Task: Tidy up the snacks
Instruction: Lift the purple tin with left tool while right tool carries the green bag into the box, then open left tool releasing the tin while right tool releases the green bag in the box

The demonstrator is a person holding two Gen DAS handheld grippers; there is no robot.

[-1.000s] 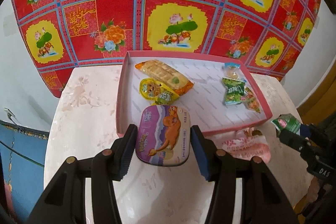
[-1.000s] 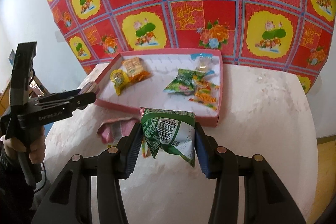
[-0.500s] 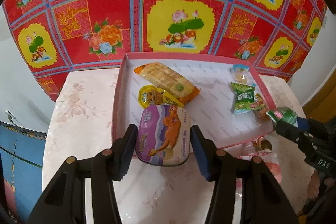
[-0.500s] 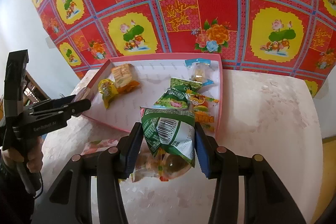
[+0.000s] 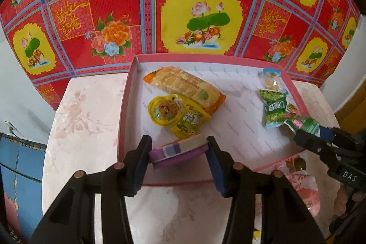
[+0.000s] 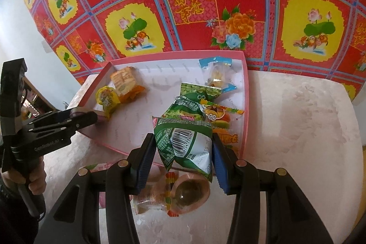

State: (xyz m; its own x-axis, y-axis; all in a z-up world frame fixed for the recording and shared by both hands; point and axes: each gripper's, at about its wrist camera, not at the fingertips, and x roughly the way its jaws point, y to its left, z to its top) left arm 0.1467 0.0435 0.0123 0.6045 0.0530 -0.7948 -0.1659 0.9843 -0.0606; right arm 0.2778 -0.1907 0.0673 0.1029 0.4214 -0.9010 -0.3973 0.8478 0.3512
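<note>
Over the pink tray (image 5: 124,106), near its front-left corner, your left gripper (image 5: 178,152) has its fingers (image 5: 143,159) clenched on the purple tin (image 5: 180,149), tilted edge-on, its long axis pointing away from you toward the yellow jelly cup (image 5: 168,110) just beyond. A second ago the tin lay flat-faced to the camera, short of the tray's front wall; now it is past that wall. Your right gripper (image 6: 181,153) is grasping the green packet (image 6: 187,143) above the tray's front-right corner, just short of the green and orange packets (image 6: 203,106) already inside; it too has advanced from over the bare surface (image 6: 297,129). Judgement: the left hand is nearer release; lower and let go. A pink wrapper (image 5: 302,189) and a round jelly (image 6: 189,193) wait outside the tray.
</note>
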